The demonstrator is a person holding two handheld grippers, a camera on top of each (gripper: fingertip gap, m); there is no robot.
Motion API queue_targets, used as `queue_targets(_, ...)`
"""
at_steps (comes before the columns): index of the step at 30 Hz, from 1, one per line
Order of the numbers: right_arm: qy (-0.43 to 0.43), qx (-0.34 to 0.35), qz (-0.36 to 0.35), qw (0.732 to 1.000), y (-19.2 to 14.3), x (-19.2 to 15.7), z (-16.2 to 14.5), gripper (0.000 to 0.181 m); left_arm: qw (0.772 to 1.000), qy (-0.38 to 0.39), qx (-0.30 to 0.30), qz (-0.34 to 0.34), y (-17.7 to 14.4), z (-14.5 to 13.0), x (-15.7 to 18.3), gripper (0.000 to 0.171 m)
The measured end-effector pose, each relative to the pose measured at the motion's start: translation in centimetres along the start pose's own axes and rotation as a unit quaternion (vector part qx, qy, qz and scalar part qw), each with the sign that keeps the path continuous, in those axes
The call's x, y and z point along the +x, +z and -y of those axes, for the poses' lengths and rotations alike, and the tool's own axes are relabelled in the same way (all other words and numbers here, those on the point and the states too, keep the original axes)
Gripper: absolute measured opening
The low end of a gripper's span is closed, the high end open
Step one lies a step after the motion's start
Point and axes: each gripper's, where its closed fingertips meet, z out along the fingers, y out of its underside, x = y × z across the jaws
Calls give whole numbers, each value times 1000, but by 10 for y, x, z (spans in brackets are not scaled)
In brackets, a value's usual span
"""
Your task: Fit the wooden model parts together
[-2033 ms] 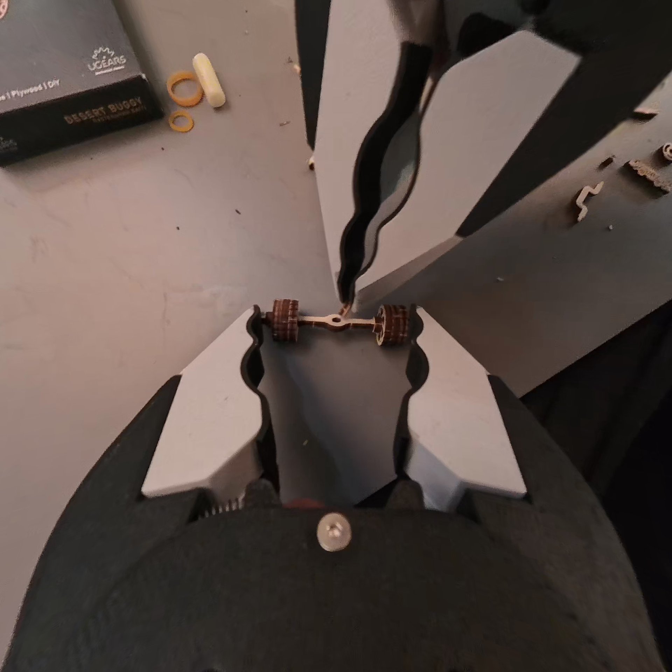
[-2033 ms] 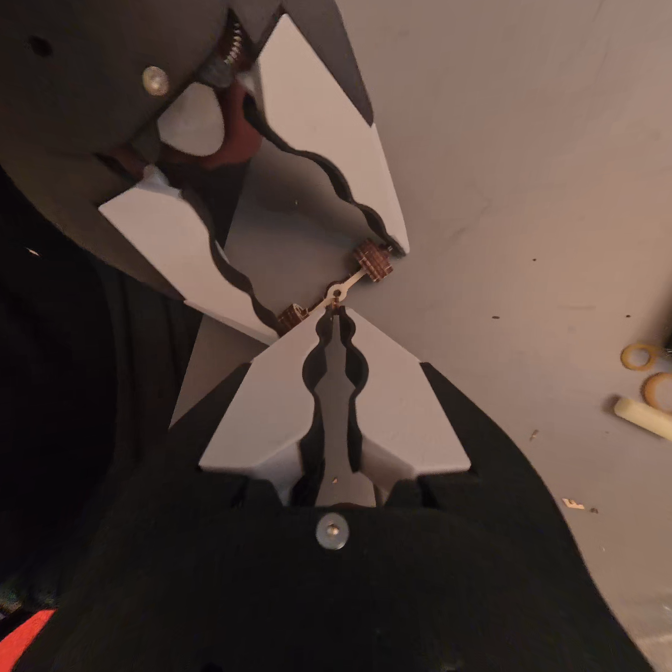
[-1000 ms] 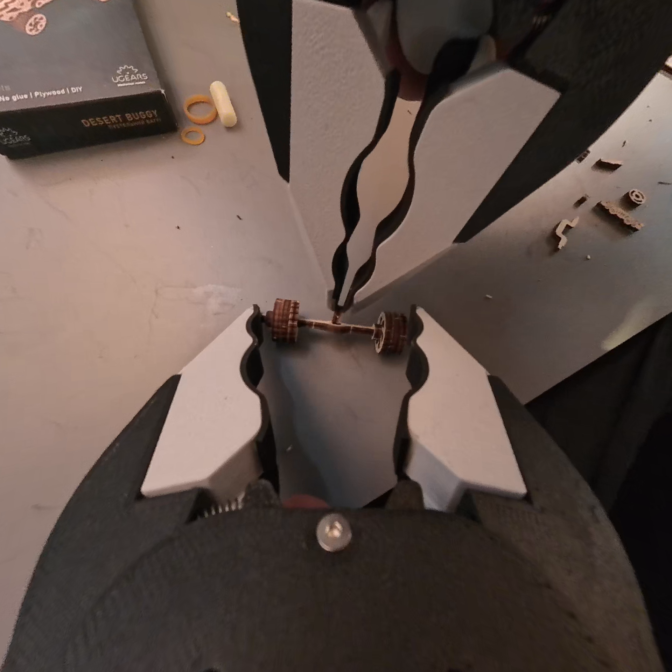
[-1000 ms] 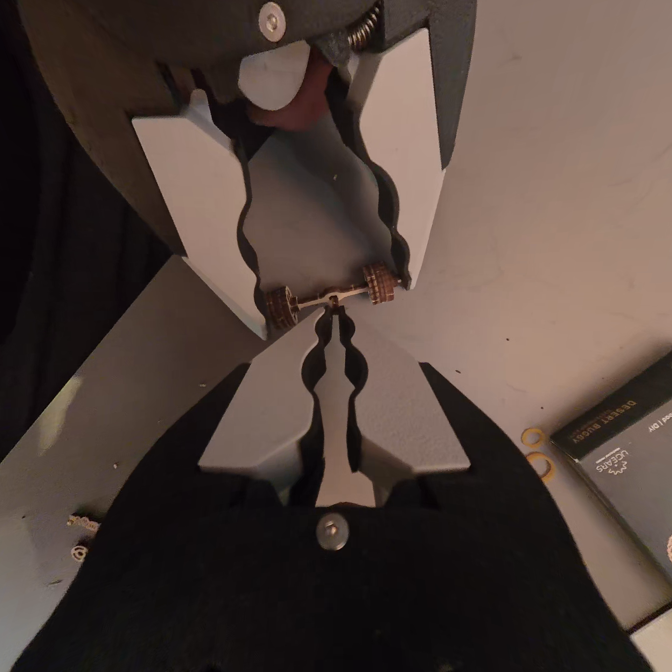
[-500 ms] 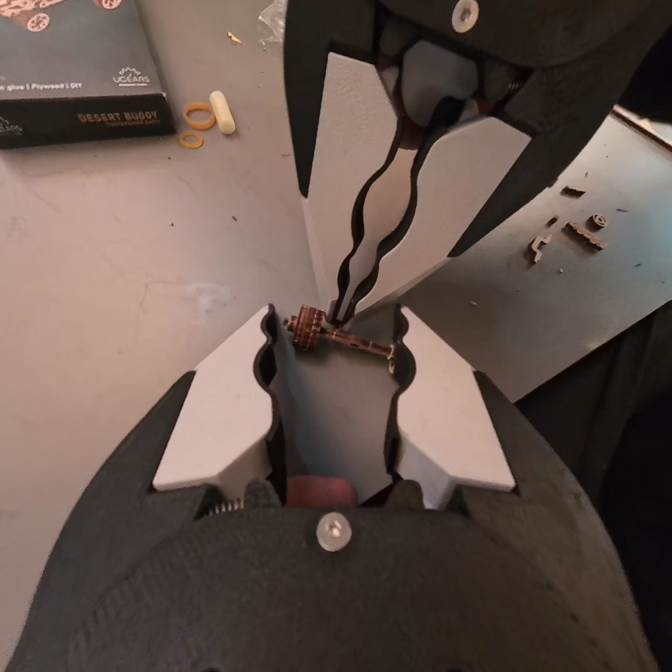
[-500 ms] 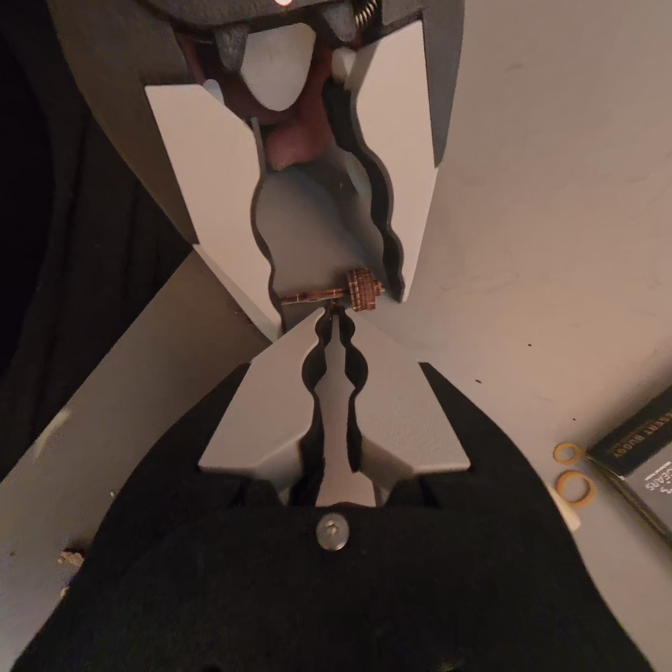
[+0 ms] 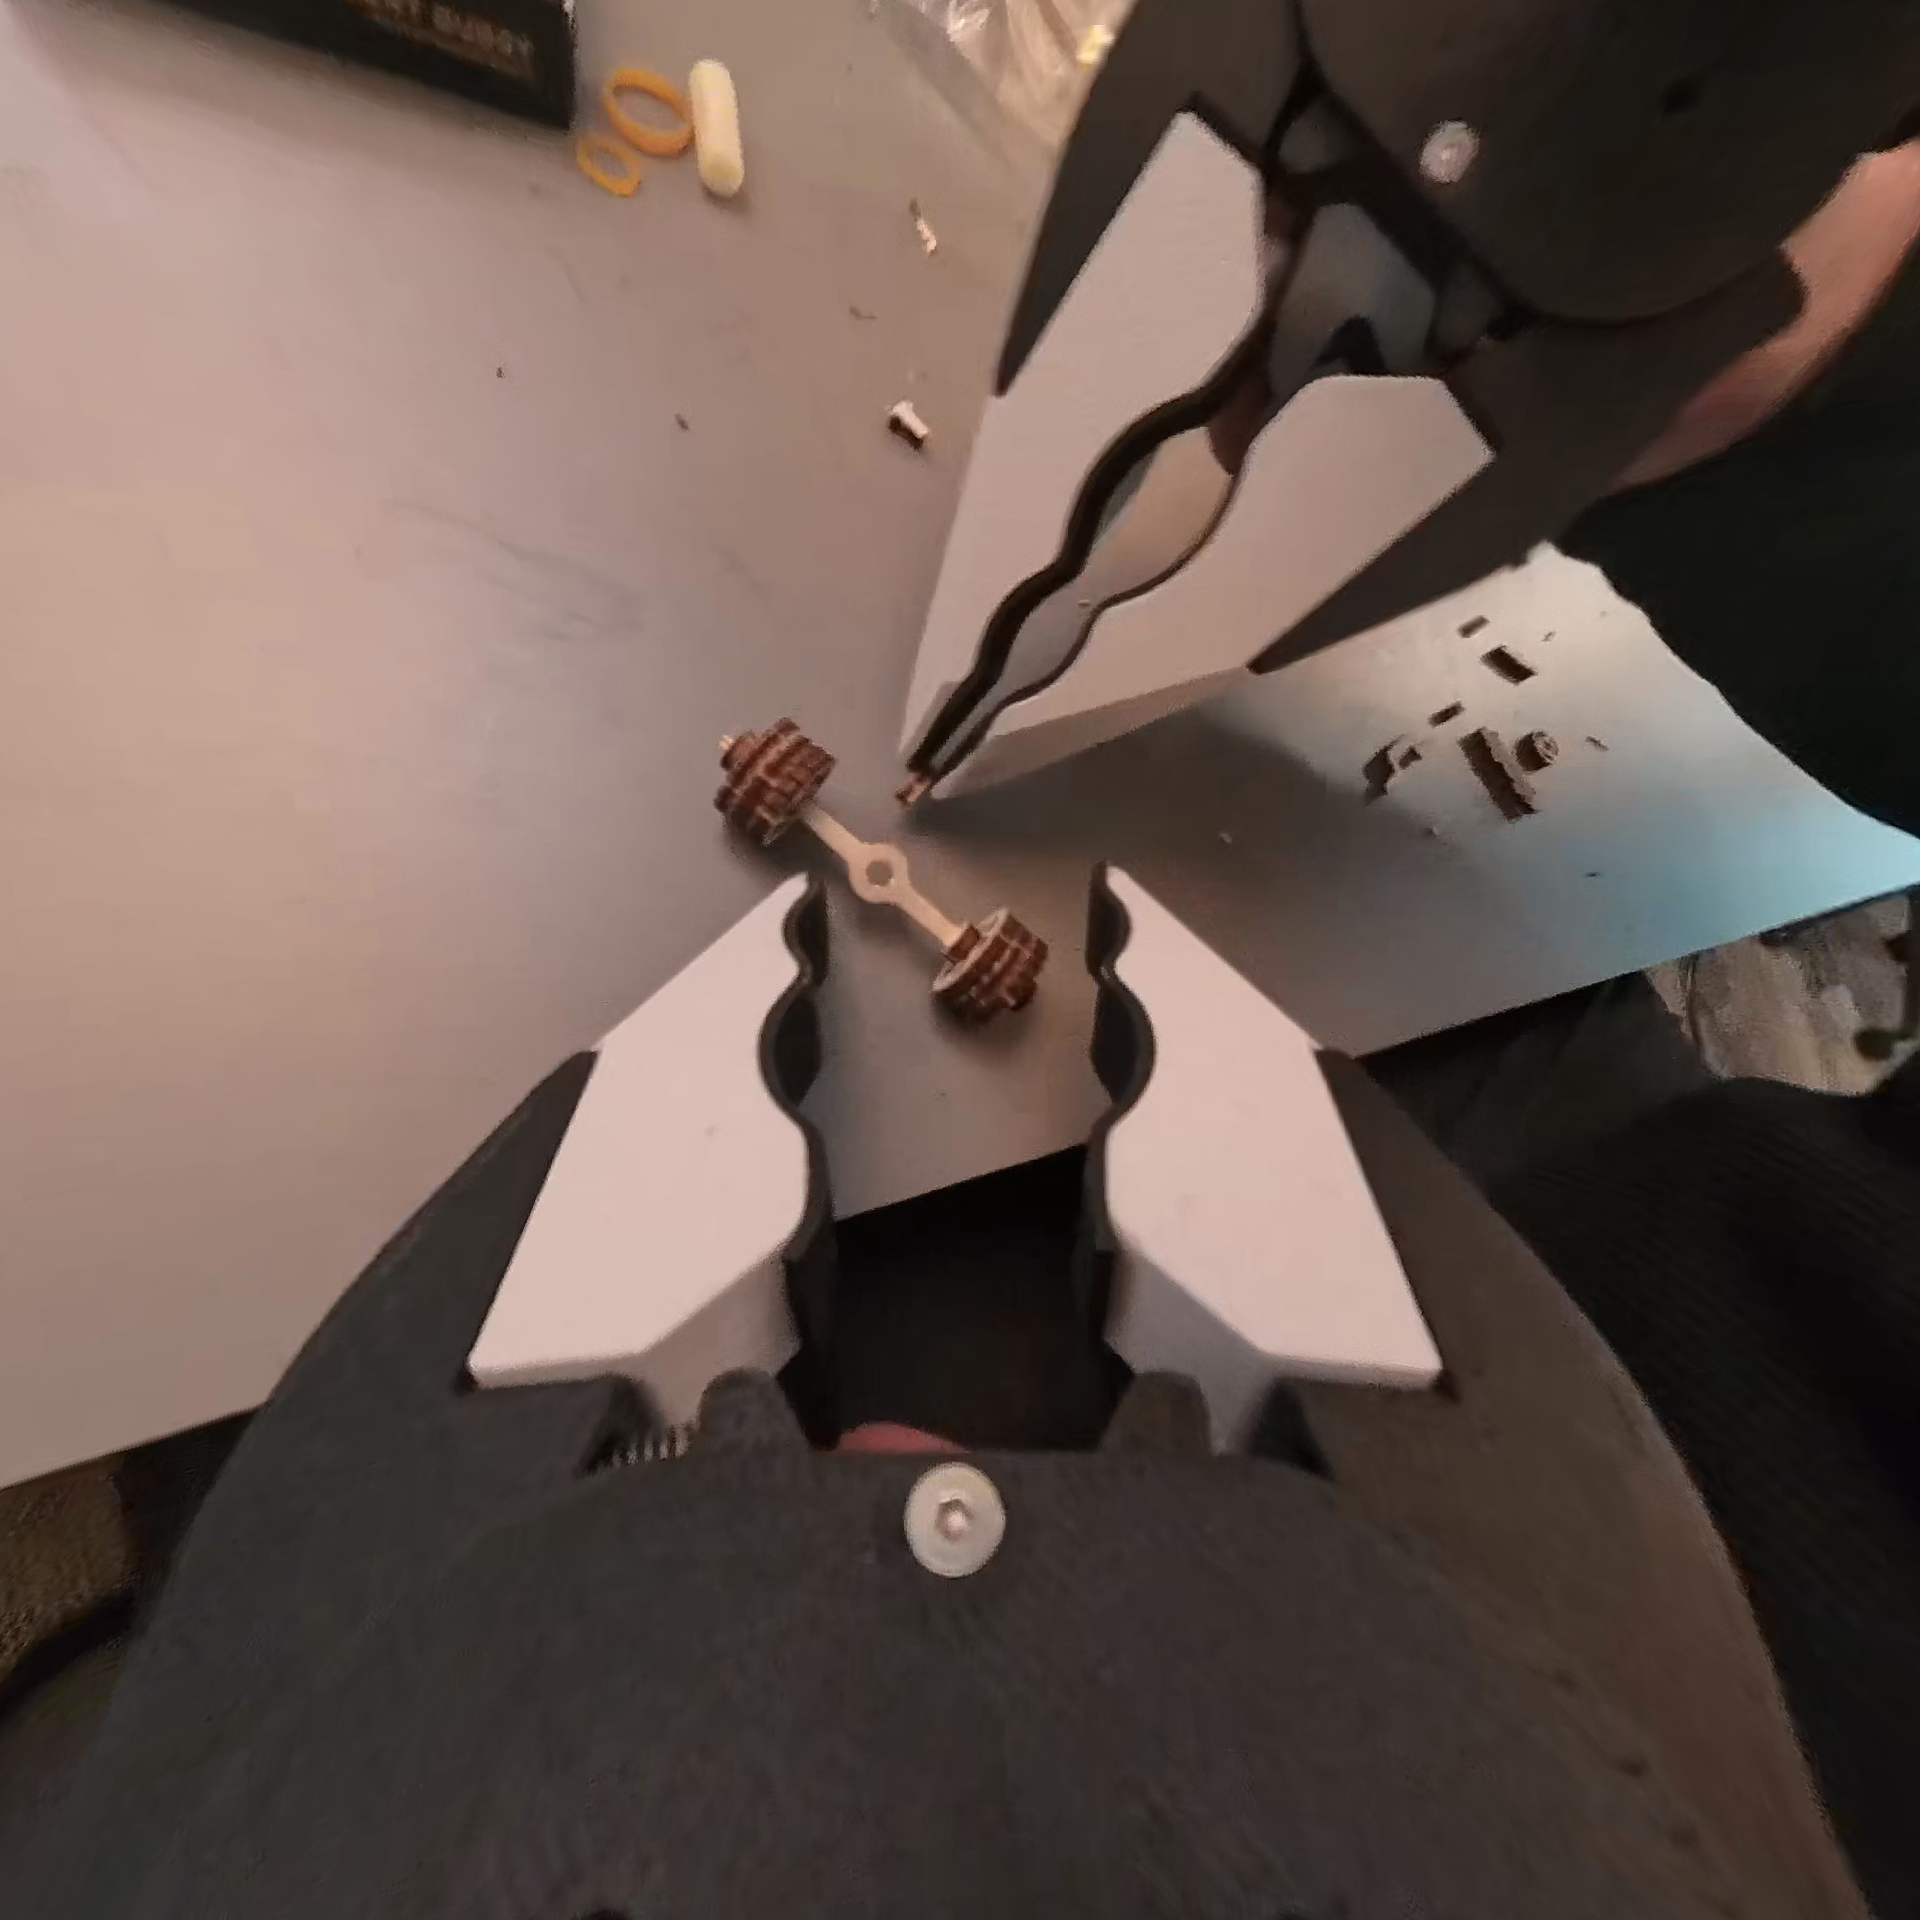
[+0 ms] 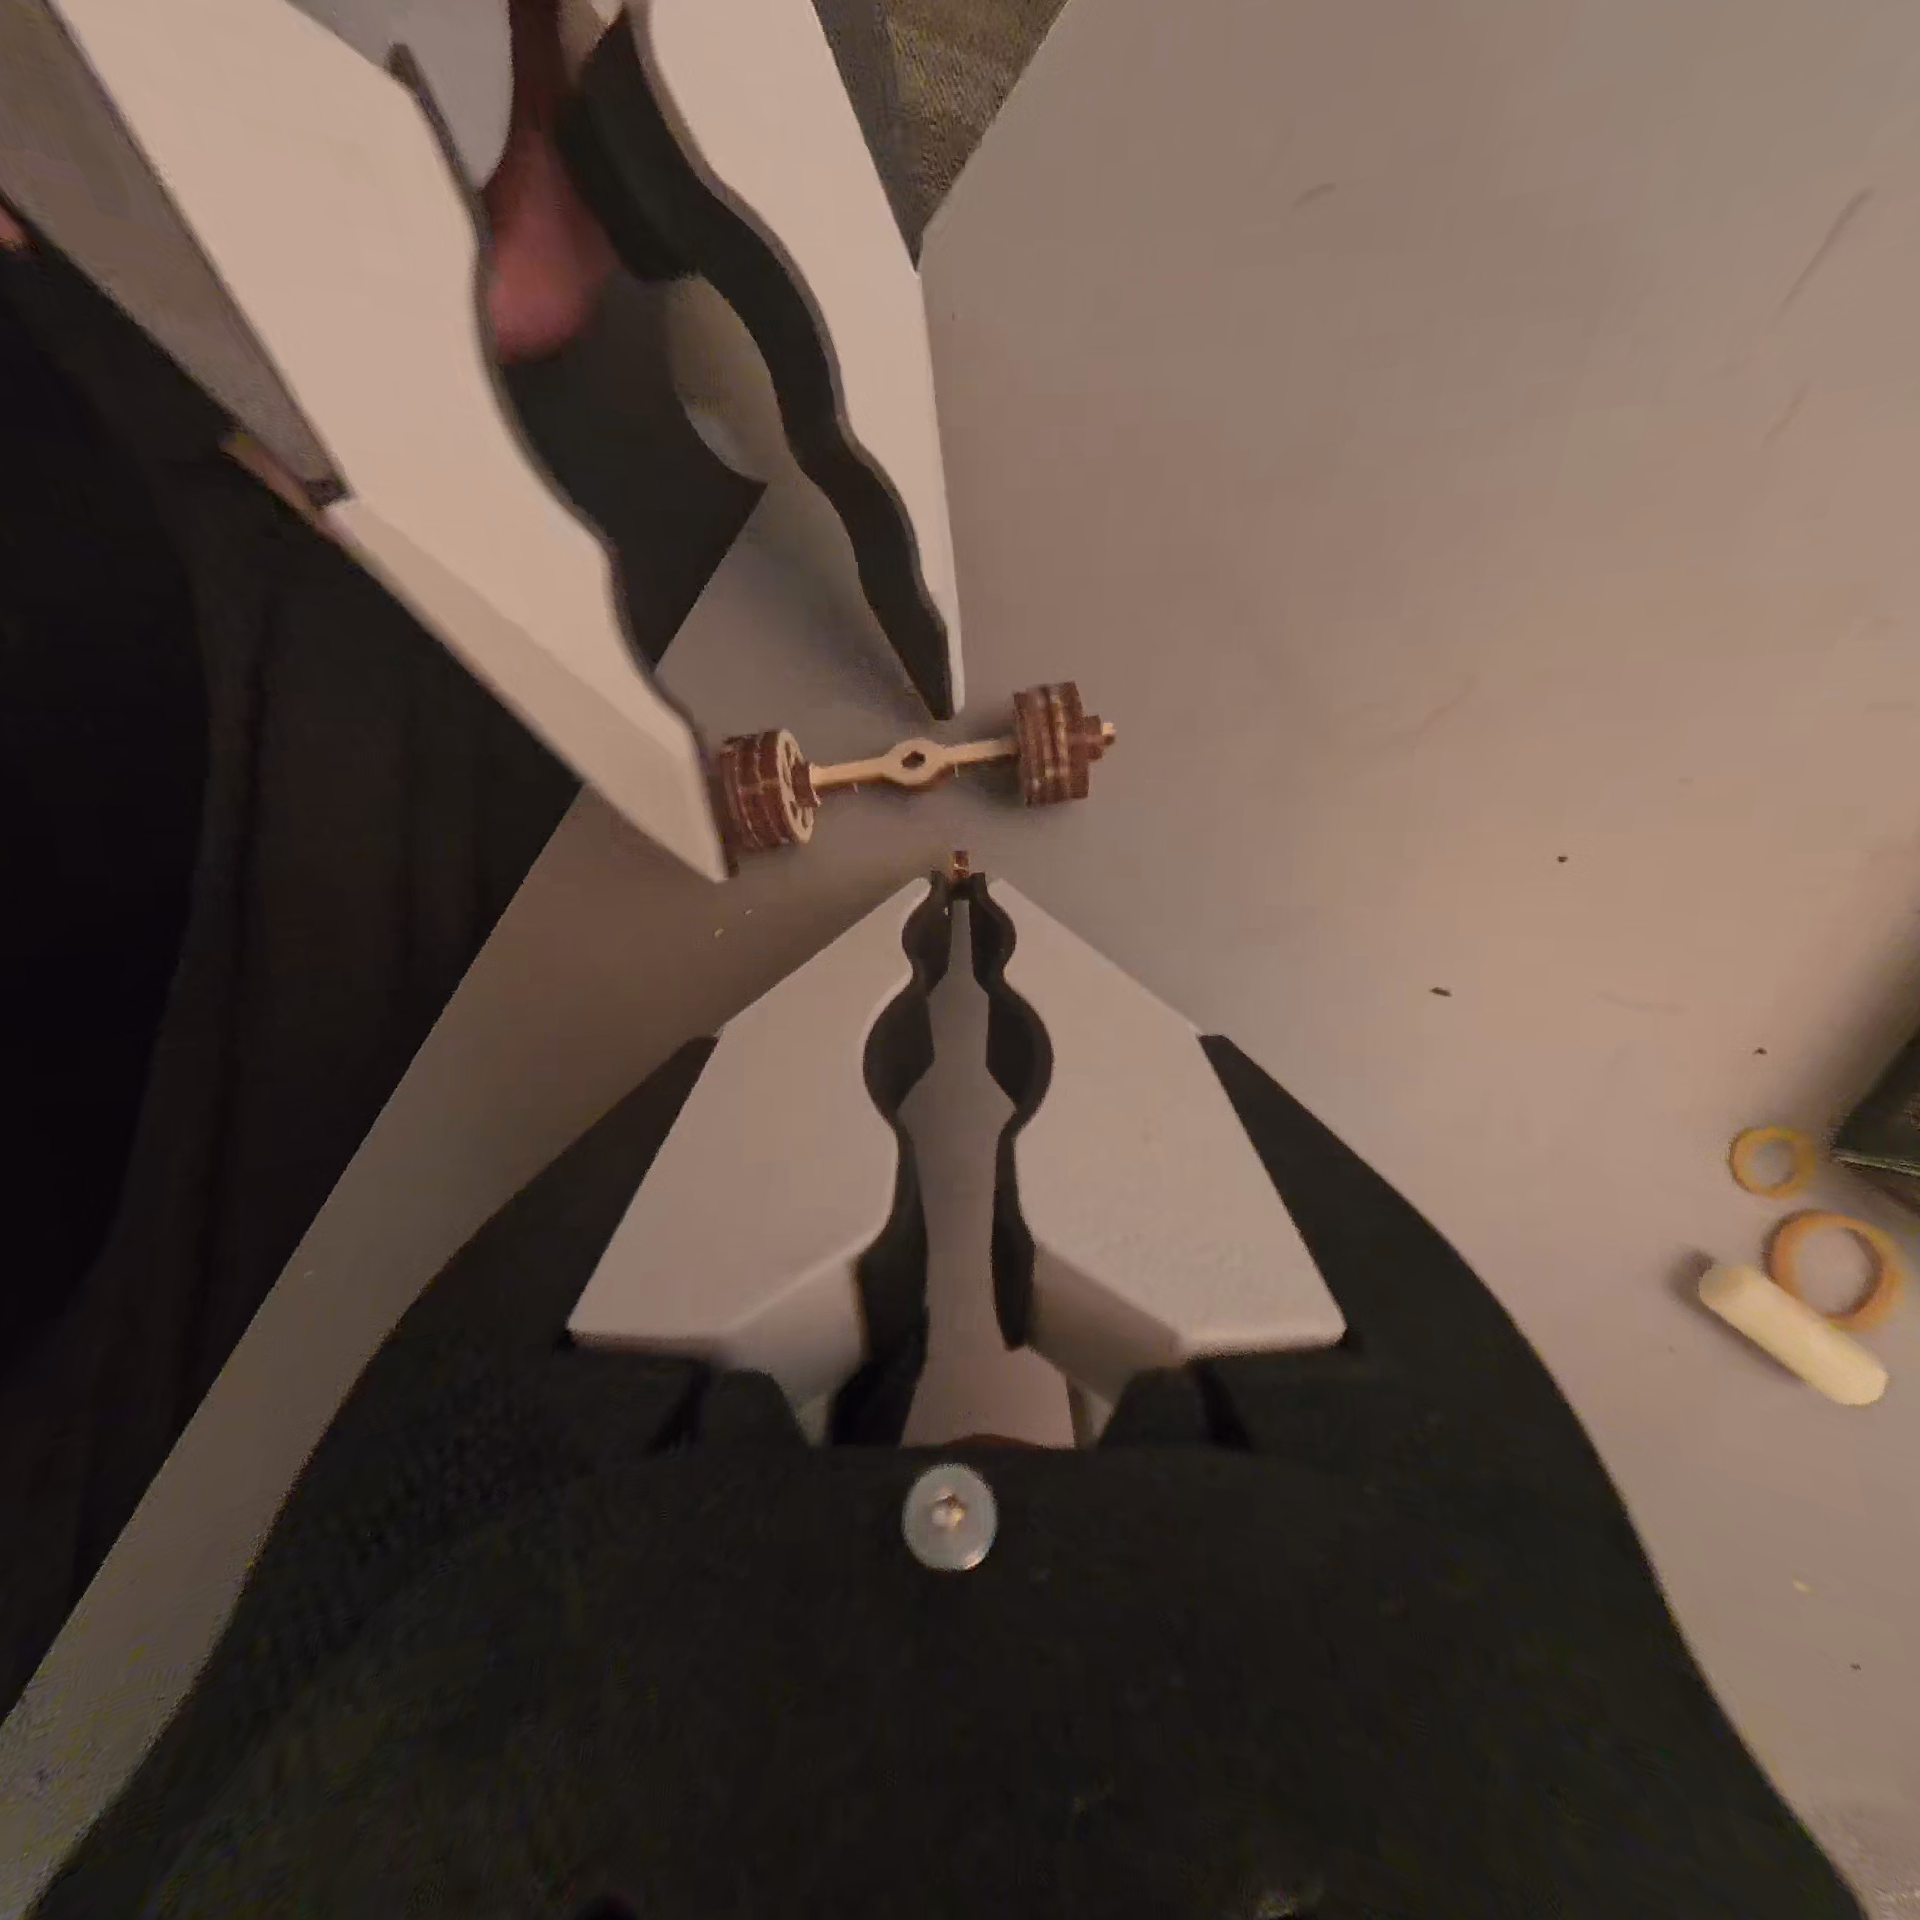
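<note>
Axle assembly (image 7: 881,871) is seen lying flat on the grey table (image 7: 312,623), near the table edge, gripped by nothing. Two dark ribbed wheels are joined by a pale bar with a hole at mid-span. In the left wrist view its long axis is run from 11 o'clock to 5 o'clock; in the right wrist view (image 8: 909,767) it lies almost 9-to-3.

Left gripper (image 7: 956,894): jaws are held wide apart, nothing between them. The near wheel sits just inside the jaw gap, at 12 o'clock from the palm; no contact is shown.

Right gripper (image 8: 958,883): jaws are closed to a sliver at the tips, and a tiny wooden peg (image 8: 961,860) is pinched there, end protruding. In the left wrist view the same peg (image 7: 912,792) is seen at the tip, just beside the bar, apart from it.

Key relation: the bar's centre hole lies at 12 o'clock from the peg tip in the right wrist view, near but not touching. Peg axis is judged roughly square to the bar. The right gripper is nearer the hole; the left is nearer the wheel.

Judgement: the peg is not yet seated. With the assembly loose, it is likely to skid under insertion force unless it is braced by the left gripper first.

Elsewhere: rubber bands (image 7: 634,120) and a cream cylinder (image 7: 717,125) at 11 o'clock, well apart.
</note>
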Motion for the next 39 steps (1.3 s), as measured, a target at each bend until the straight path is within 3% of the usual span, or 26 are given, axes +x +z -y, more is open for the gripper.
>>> queue_targets(6, 10, 25, -3, 1000, -4, -4, 6, 0, 996, -77, -19, -47, 12, -6, 4, 15)
queue_targets(17, 26, 30, -1, 999, -12, -9, -9, 1, 995, -63, -9, -78, 15, 3, 2, 2)
queue_targets(24, 22, 38, -2, 999, -5, -14, -2, 1, 994, -55, 2, -92, 15, 1, 3, 2)
queue_targets(29, 28, 50, -13, 998, -2, -15, 2, 1, 991, -53, -5, -119, 13, -2, 12, 27)
queue_targets(39, 54, 40, -37, 997, -1, -15, 1, 0, 998, -24, -8, -62, 17, -5, 5, 6)
